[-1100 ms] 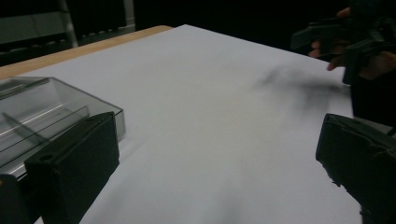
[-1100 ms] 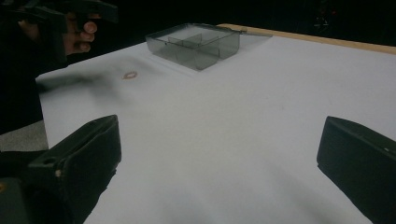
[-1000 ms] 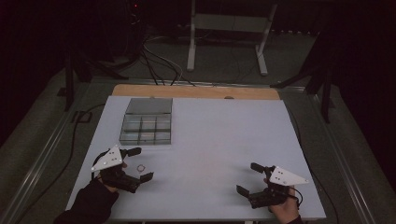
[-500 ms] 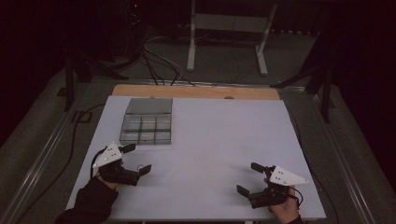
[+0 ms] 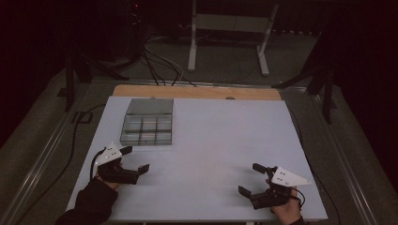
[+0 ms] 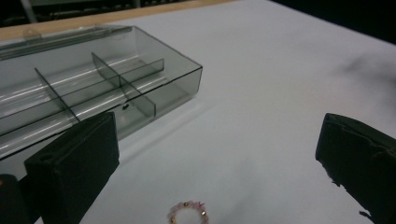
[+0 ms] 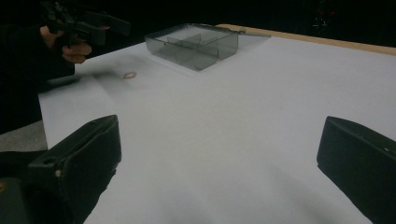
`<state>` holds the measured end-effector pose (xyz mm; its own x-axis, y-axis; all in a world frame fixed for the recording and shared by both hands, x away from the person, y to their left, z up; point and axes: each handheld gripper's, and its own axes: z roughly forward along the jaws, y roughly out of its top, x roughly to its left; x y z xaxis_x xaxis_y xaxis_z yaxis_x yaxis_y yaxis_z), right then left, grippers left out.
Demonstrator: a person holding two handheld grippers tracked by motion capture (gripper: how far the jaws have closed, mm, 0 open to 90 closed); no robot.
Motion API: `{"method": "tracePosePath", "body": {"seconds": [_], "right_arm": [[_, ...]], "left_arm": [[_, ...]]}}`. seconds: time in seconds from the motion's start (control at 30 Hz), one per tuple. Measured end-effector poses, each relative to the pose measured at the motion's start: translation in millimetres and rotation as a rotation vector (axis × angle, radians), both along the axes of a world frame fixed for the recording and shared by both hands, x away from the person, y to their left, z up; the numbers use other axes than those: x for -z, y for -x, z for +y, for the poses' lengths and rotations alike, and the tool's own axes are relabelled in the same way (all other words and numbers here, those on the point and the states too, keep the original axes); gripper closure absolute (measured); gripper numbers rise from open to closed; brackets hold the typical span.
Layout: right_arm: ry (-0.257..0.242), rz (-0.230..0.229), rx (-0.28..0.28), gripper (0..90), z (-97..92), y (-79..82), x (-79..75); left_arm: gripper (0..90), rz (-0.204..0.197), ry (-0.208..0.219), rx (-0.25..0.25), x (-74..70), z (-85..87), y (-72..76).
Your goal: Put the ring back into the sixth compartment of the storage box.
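Table: white top, pale wood strip along its far edge.
Compartment box: clear smoky grey, grey dividers, toward the far left of the table.
Bead ring: pale pink beads with small gold ones, on the white top just before the box.
Left gripper: black jaws, white plate with dark dots.
Right gripper: black jaws, white dotted plate.
Sleeve: black.
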<state>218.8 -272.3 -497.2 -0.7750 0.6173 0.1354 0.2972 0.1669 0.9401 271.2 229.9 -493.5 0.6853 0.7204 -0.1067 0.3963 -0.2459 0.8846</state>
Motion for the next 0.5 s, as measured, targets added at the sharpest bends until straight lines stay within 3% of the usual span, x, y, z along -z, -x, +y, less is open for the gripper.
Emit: {"method": "tracePosePath", "body": {"seconds": [0.13, 0.23, 0.5], "right_arm": [[0.0, 0.001, -0.001, 0.0, -0.1, 0.0, 0.2], [-0.001, 0.001, -0.001, 0.0, -0.1, 0.2, -0.1], [0.0, 0.001, -0.002, 0.0, -0.4, 0.3, -0.1]], "left_arm": [[0.6, 0.007, -0.021, -0.029, -1.4, -0.2, 0.5], [0.5, 0.036, -0.019, -0.047, -0.6, 1.0, -0.9], [0.6, 0.077, -0.047, -0.048, 3.1, 0.4, -2.6]]}}
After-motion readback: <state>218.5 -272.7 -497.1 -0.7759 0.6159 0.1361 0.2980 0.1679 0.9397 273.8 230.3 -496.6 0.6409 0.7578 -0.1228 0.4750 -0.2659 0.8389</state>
